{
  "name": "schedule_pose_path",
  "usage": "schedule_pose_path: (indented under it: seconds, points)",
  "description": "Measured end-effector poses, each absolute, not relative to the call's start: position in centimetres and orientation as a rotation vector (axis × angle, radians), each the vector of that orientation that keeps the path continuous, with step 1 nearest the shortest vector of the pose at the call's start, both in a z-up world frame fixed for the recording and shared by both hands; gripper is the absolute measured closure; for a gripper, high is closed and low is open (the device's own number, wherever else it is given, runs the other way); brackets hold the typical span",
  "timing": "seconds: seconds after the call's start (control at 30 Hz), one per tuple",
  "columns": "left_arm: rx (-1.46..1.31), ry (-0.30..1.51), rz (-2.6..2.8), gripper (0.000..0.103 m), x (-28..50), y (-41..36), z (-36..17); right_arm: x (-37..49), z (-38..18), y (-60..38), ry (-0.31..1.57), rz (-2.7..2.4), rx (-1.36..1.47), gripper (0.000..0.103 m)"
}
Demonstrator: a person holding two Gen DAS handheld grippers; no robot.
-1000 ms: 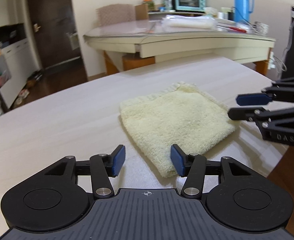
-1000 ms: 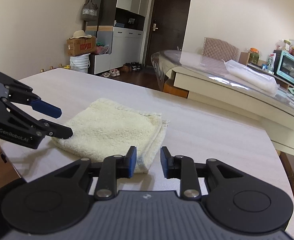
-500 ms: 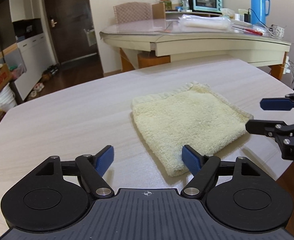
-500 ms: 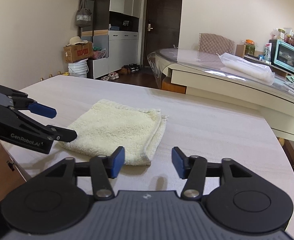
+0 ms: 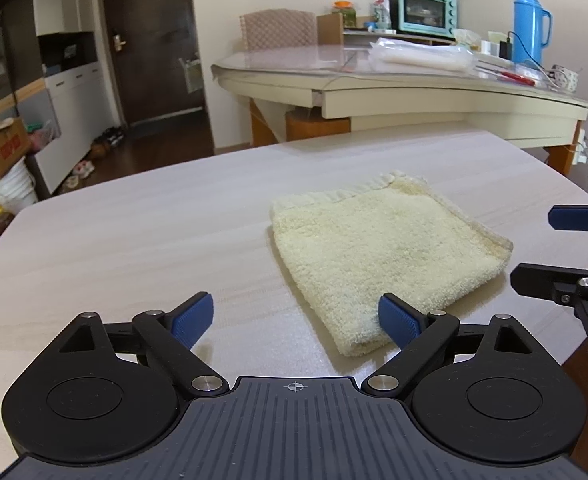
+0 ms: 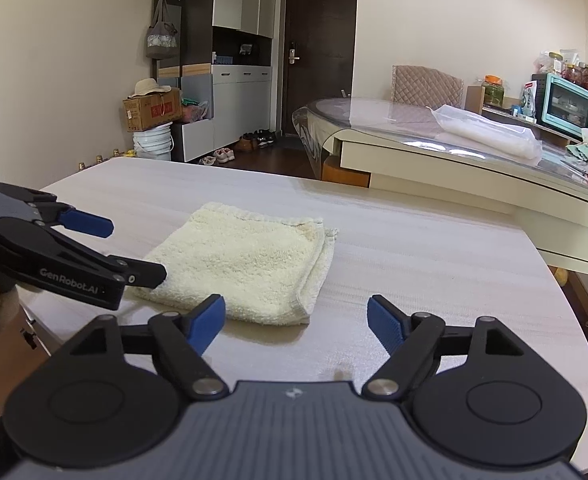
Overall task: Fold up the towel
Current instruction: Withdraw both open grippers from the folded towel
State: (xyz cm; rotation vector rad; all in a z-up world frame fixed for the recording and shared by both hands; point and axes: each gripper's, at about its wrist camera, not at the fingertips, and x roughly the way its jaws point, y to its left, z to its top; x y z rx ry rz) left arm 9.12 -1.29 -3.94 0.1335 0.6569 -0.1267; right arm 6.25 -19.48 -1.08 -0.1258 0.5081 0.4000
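Towel (image 5: pixel 382 252) sat folded on the surface (image 5: pixel 134 240), both claws spreading with nothing between them. Only the right wrist view caught "GenRobot.AI" on the left claw (image 6: pixel 134 248); the right claw (image 6: pixel 296 322) showed no readable writing.

One folded cream towel (image 5: pixel 378 256) lies on the pale wooden table (image 5: pixel 134 240). Two grippers flank it: the left gripper (image 5: pixel 296 318) and right gripper (image 6: pixel 296 322). Behind the table: one turquoise toaster oven (image 5: pixel 422 12), one blue thermos (image 5: pixel 528 26).
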Motion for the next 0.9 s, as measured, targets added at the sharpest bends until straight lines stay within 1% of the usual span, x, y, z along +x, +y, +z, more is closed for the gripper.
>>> schedule_pose_path:
  seconds: [0.27,0.53,0.6,0.67,0.73,0.83,0.9]
  points:
    - [0.145,0.656,-0.123,0.003,9.1,-1.7,-4.0,6.0,-1.1,-19.6,0.513,0.391,-0.126,0.021]
    - [0.151,0.648,-0.122,0.002,8.8,-1.5,-3.9,6.2,-0.9,-19.7,0.522,0.4,-0.128,0.02]
    - [0.15,0.642,-0.116,0.002,8.6,-1.3,-3.7,6.4,-0.8,-19.8,0.522,0.402,-0.132,0.019]
    - [0.148,0.634,-0.109,0.002,8.4,-1.1,-3.5,6.4,-0.8,-19.8,0.522,0.394,-0.136,0.013]
    - [0.146,0.625,-0.104,0.002,8.2,-0.9,-3.3,6.5,-0.9,-19.9,0.523,0.399,-0.13,0.013]
    - [0.143,0.61,-0.1,0.002,7.8,-0.8,-3.0,6.7,-0.9,-20.0,0.521,0.408,-0.129,0.016]
    - [0.157,0.601,-0.095,0.002,7.5,-0.9,-3.0,6.9,-1.0,-19.9,0.515,0.413,-0.142,0.023]
